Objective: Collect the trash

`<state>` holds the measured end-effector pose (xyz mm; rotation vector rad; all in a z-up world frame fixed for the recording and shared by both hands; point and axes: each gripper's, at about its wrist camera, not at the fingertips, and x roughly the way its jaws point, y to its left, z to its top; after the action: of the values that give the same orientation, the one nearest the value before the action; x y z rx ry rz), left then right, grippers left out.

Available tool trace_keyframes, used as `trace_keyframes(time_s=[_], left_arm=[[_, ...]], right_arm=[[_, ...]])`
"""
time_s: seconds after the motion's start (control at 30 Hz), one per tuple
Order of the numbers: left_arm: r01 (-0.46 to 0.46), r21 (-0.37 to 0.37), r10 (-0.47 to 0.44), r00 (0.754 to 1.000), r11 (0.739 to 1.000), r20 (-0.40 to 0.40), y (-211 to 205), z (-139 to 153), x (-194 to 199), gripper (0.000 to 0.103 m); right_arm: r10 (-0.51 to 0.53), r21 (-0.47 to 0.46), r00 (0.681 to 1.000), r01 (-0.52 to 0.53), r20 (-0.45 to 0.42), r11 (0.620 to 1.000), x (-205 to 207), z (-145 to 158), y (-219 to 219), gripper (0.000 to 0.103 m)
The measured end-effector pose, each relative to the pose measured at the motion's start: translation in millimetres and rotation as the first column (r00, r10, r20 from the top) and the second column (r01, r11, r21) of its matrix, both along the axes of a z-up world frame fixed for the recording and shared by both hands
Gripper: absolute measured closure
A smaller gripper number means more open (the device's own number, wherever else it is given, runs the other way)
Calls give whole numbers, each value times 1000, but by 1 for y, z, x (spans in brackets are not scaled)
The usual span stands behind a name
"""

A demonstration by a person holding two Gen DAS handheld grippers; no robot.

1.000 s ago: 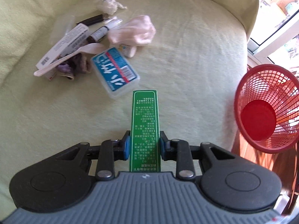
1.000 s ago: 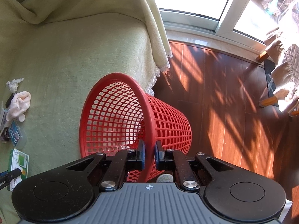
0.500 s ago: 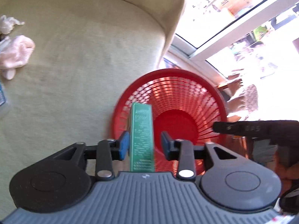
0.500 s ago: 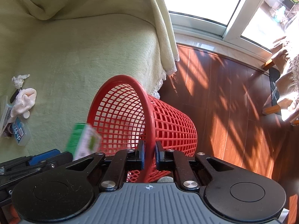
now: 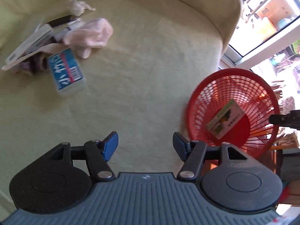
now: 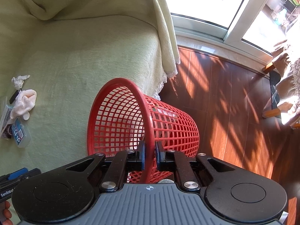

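Left hand-held gripper (image 5: 145,146) hanging wide open with nothing in it, right hand-held gripper (image 6: 149,154) clamped on the red basket (image 6: 120,120) rim.

From my left cam the small box (image 5: 226,121) is lying inside the basket at about 3 o'clock, tilted on the mesh. The rest of the trash pile (image 5: 56,46) sits up at 10 o'clock on the green sofa cover (image 5: 150,56): blue-label packet (image 5: 64,71), pink cloth (image 5: 90,35), crumpled tissue (image 5: 78,7). Basket's tipped toward the sofa, over the wood floor (image 6: 234,103).
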<state>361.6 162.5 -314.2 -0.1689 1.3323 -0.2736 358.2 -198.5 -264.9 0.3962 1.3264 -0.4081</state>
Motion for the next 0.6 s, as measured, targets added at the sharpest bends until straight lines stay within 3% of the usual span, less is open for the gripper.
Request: trace_keyframes(time_s=[0.2,0.37,0.6], left_arm=[[-78,110,77,997,991,9,50,-15,0,43],[-105,144,99,994,984,51,57,-29,26,42],[-237,151,229,971,960,69,68,-51,79,39]], right_arm=[[-20,6,1000,20,-15,1000,0,-4,-5,95],[-48,11,998,48,-30,999,-1,-7,-13,96],[-57,11,998,58,-30,998,3,-5,-17,96]])
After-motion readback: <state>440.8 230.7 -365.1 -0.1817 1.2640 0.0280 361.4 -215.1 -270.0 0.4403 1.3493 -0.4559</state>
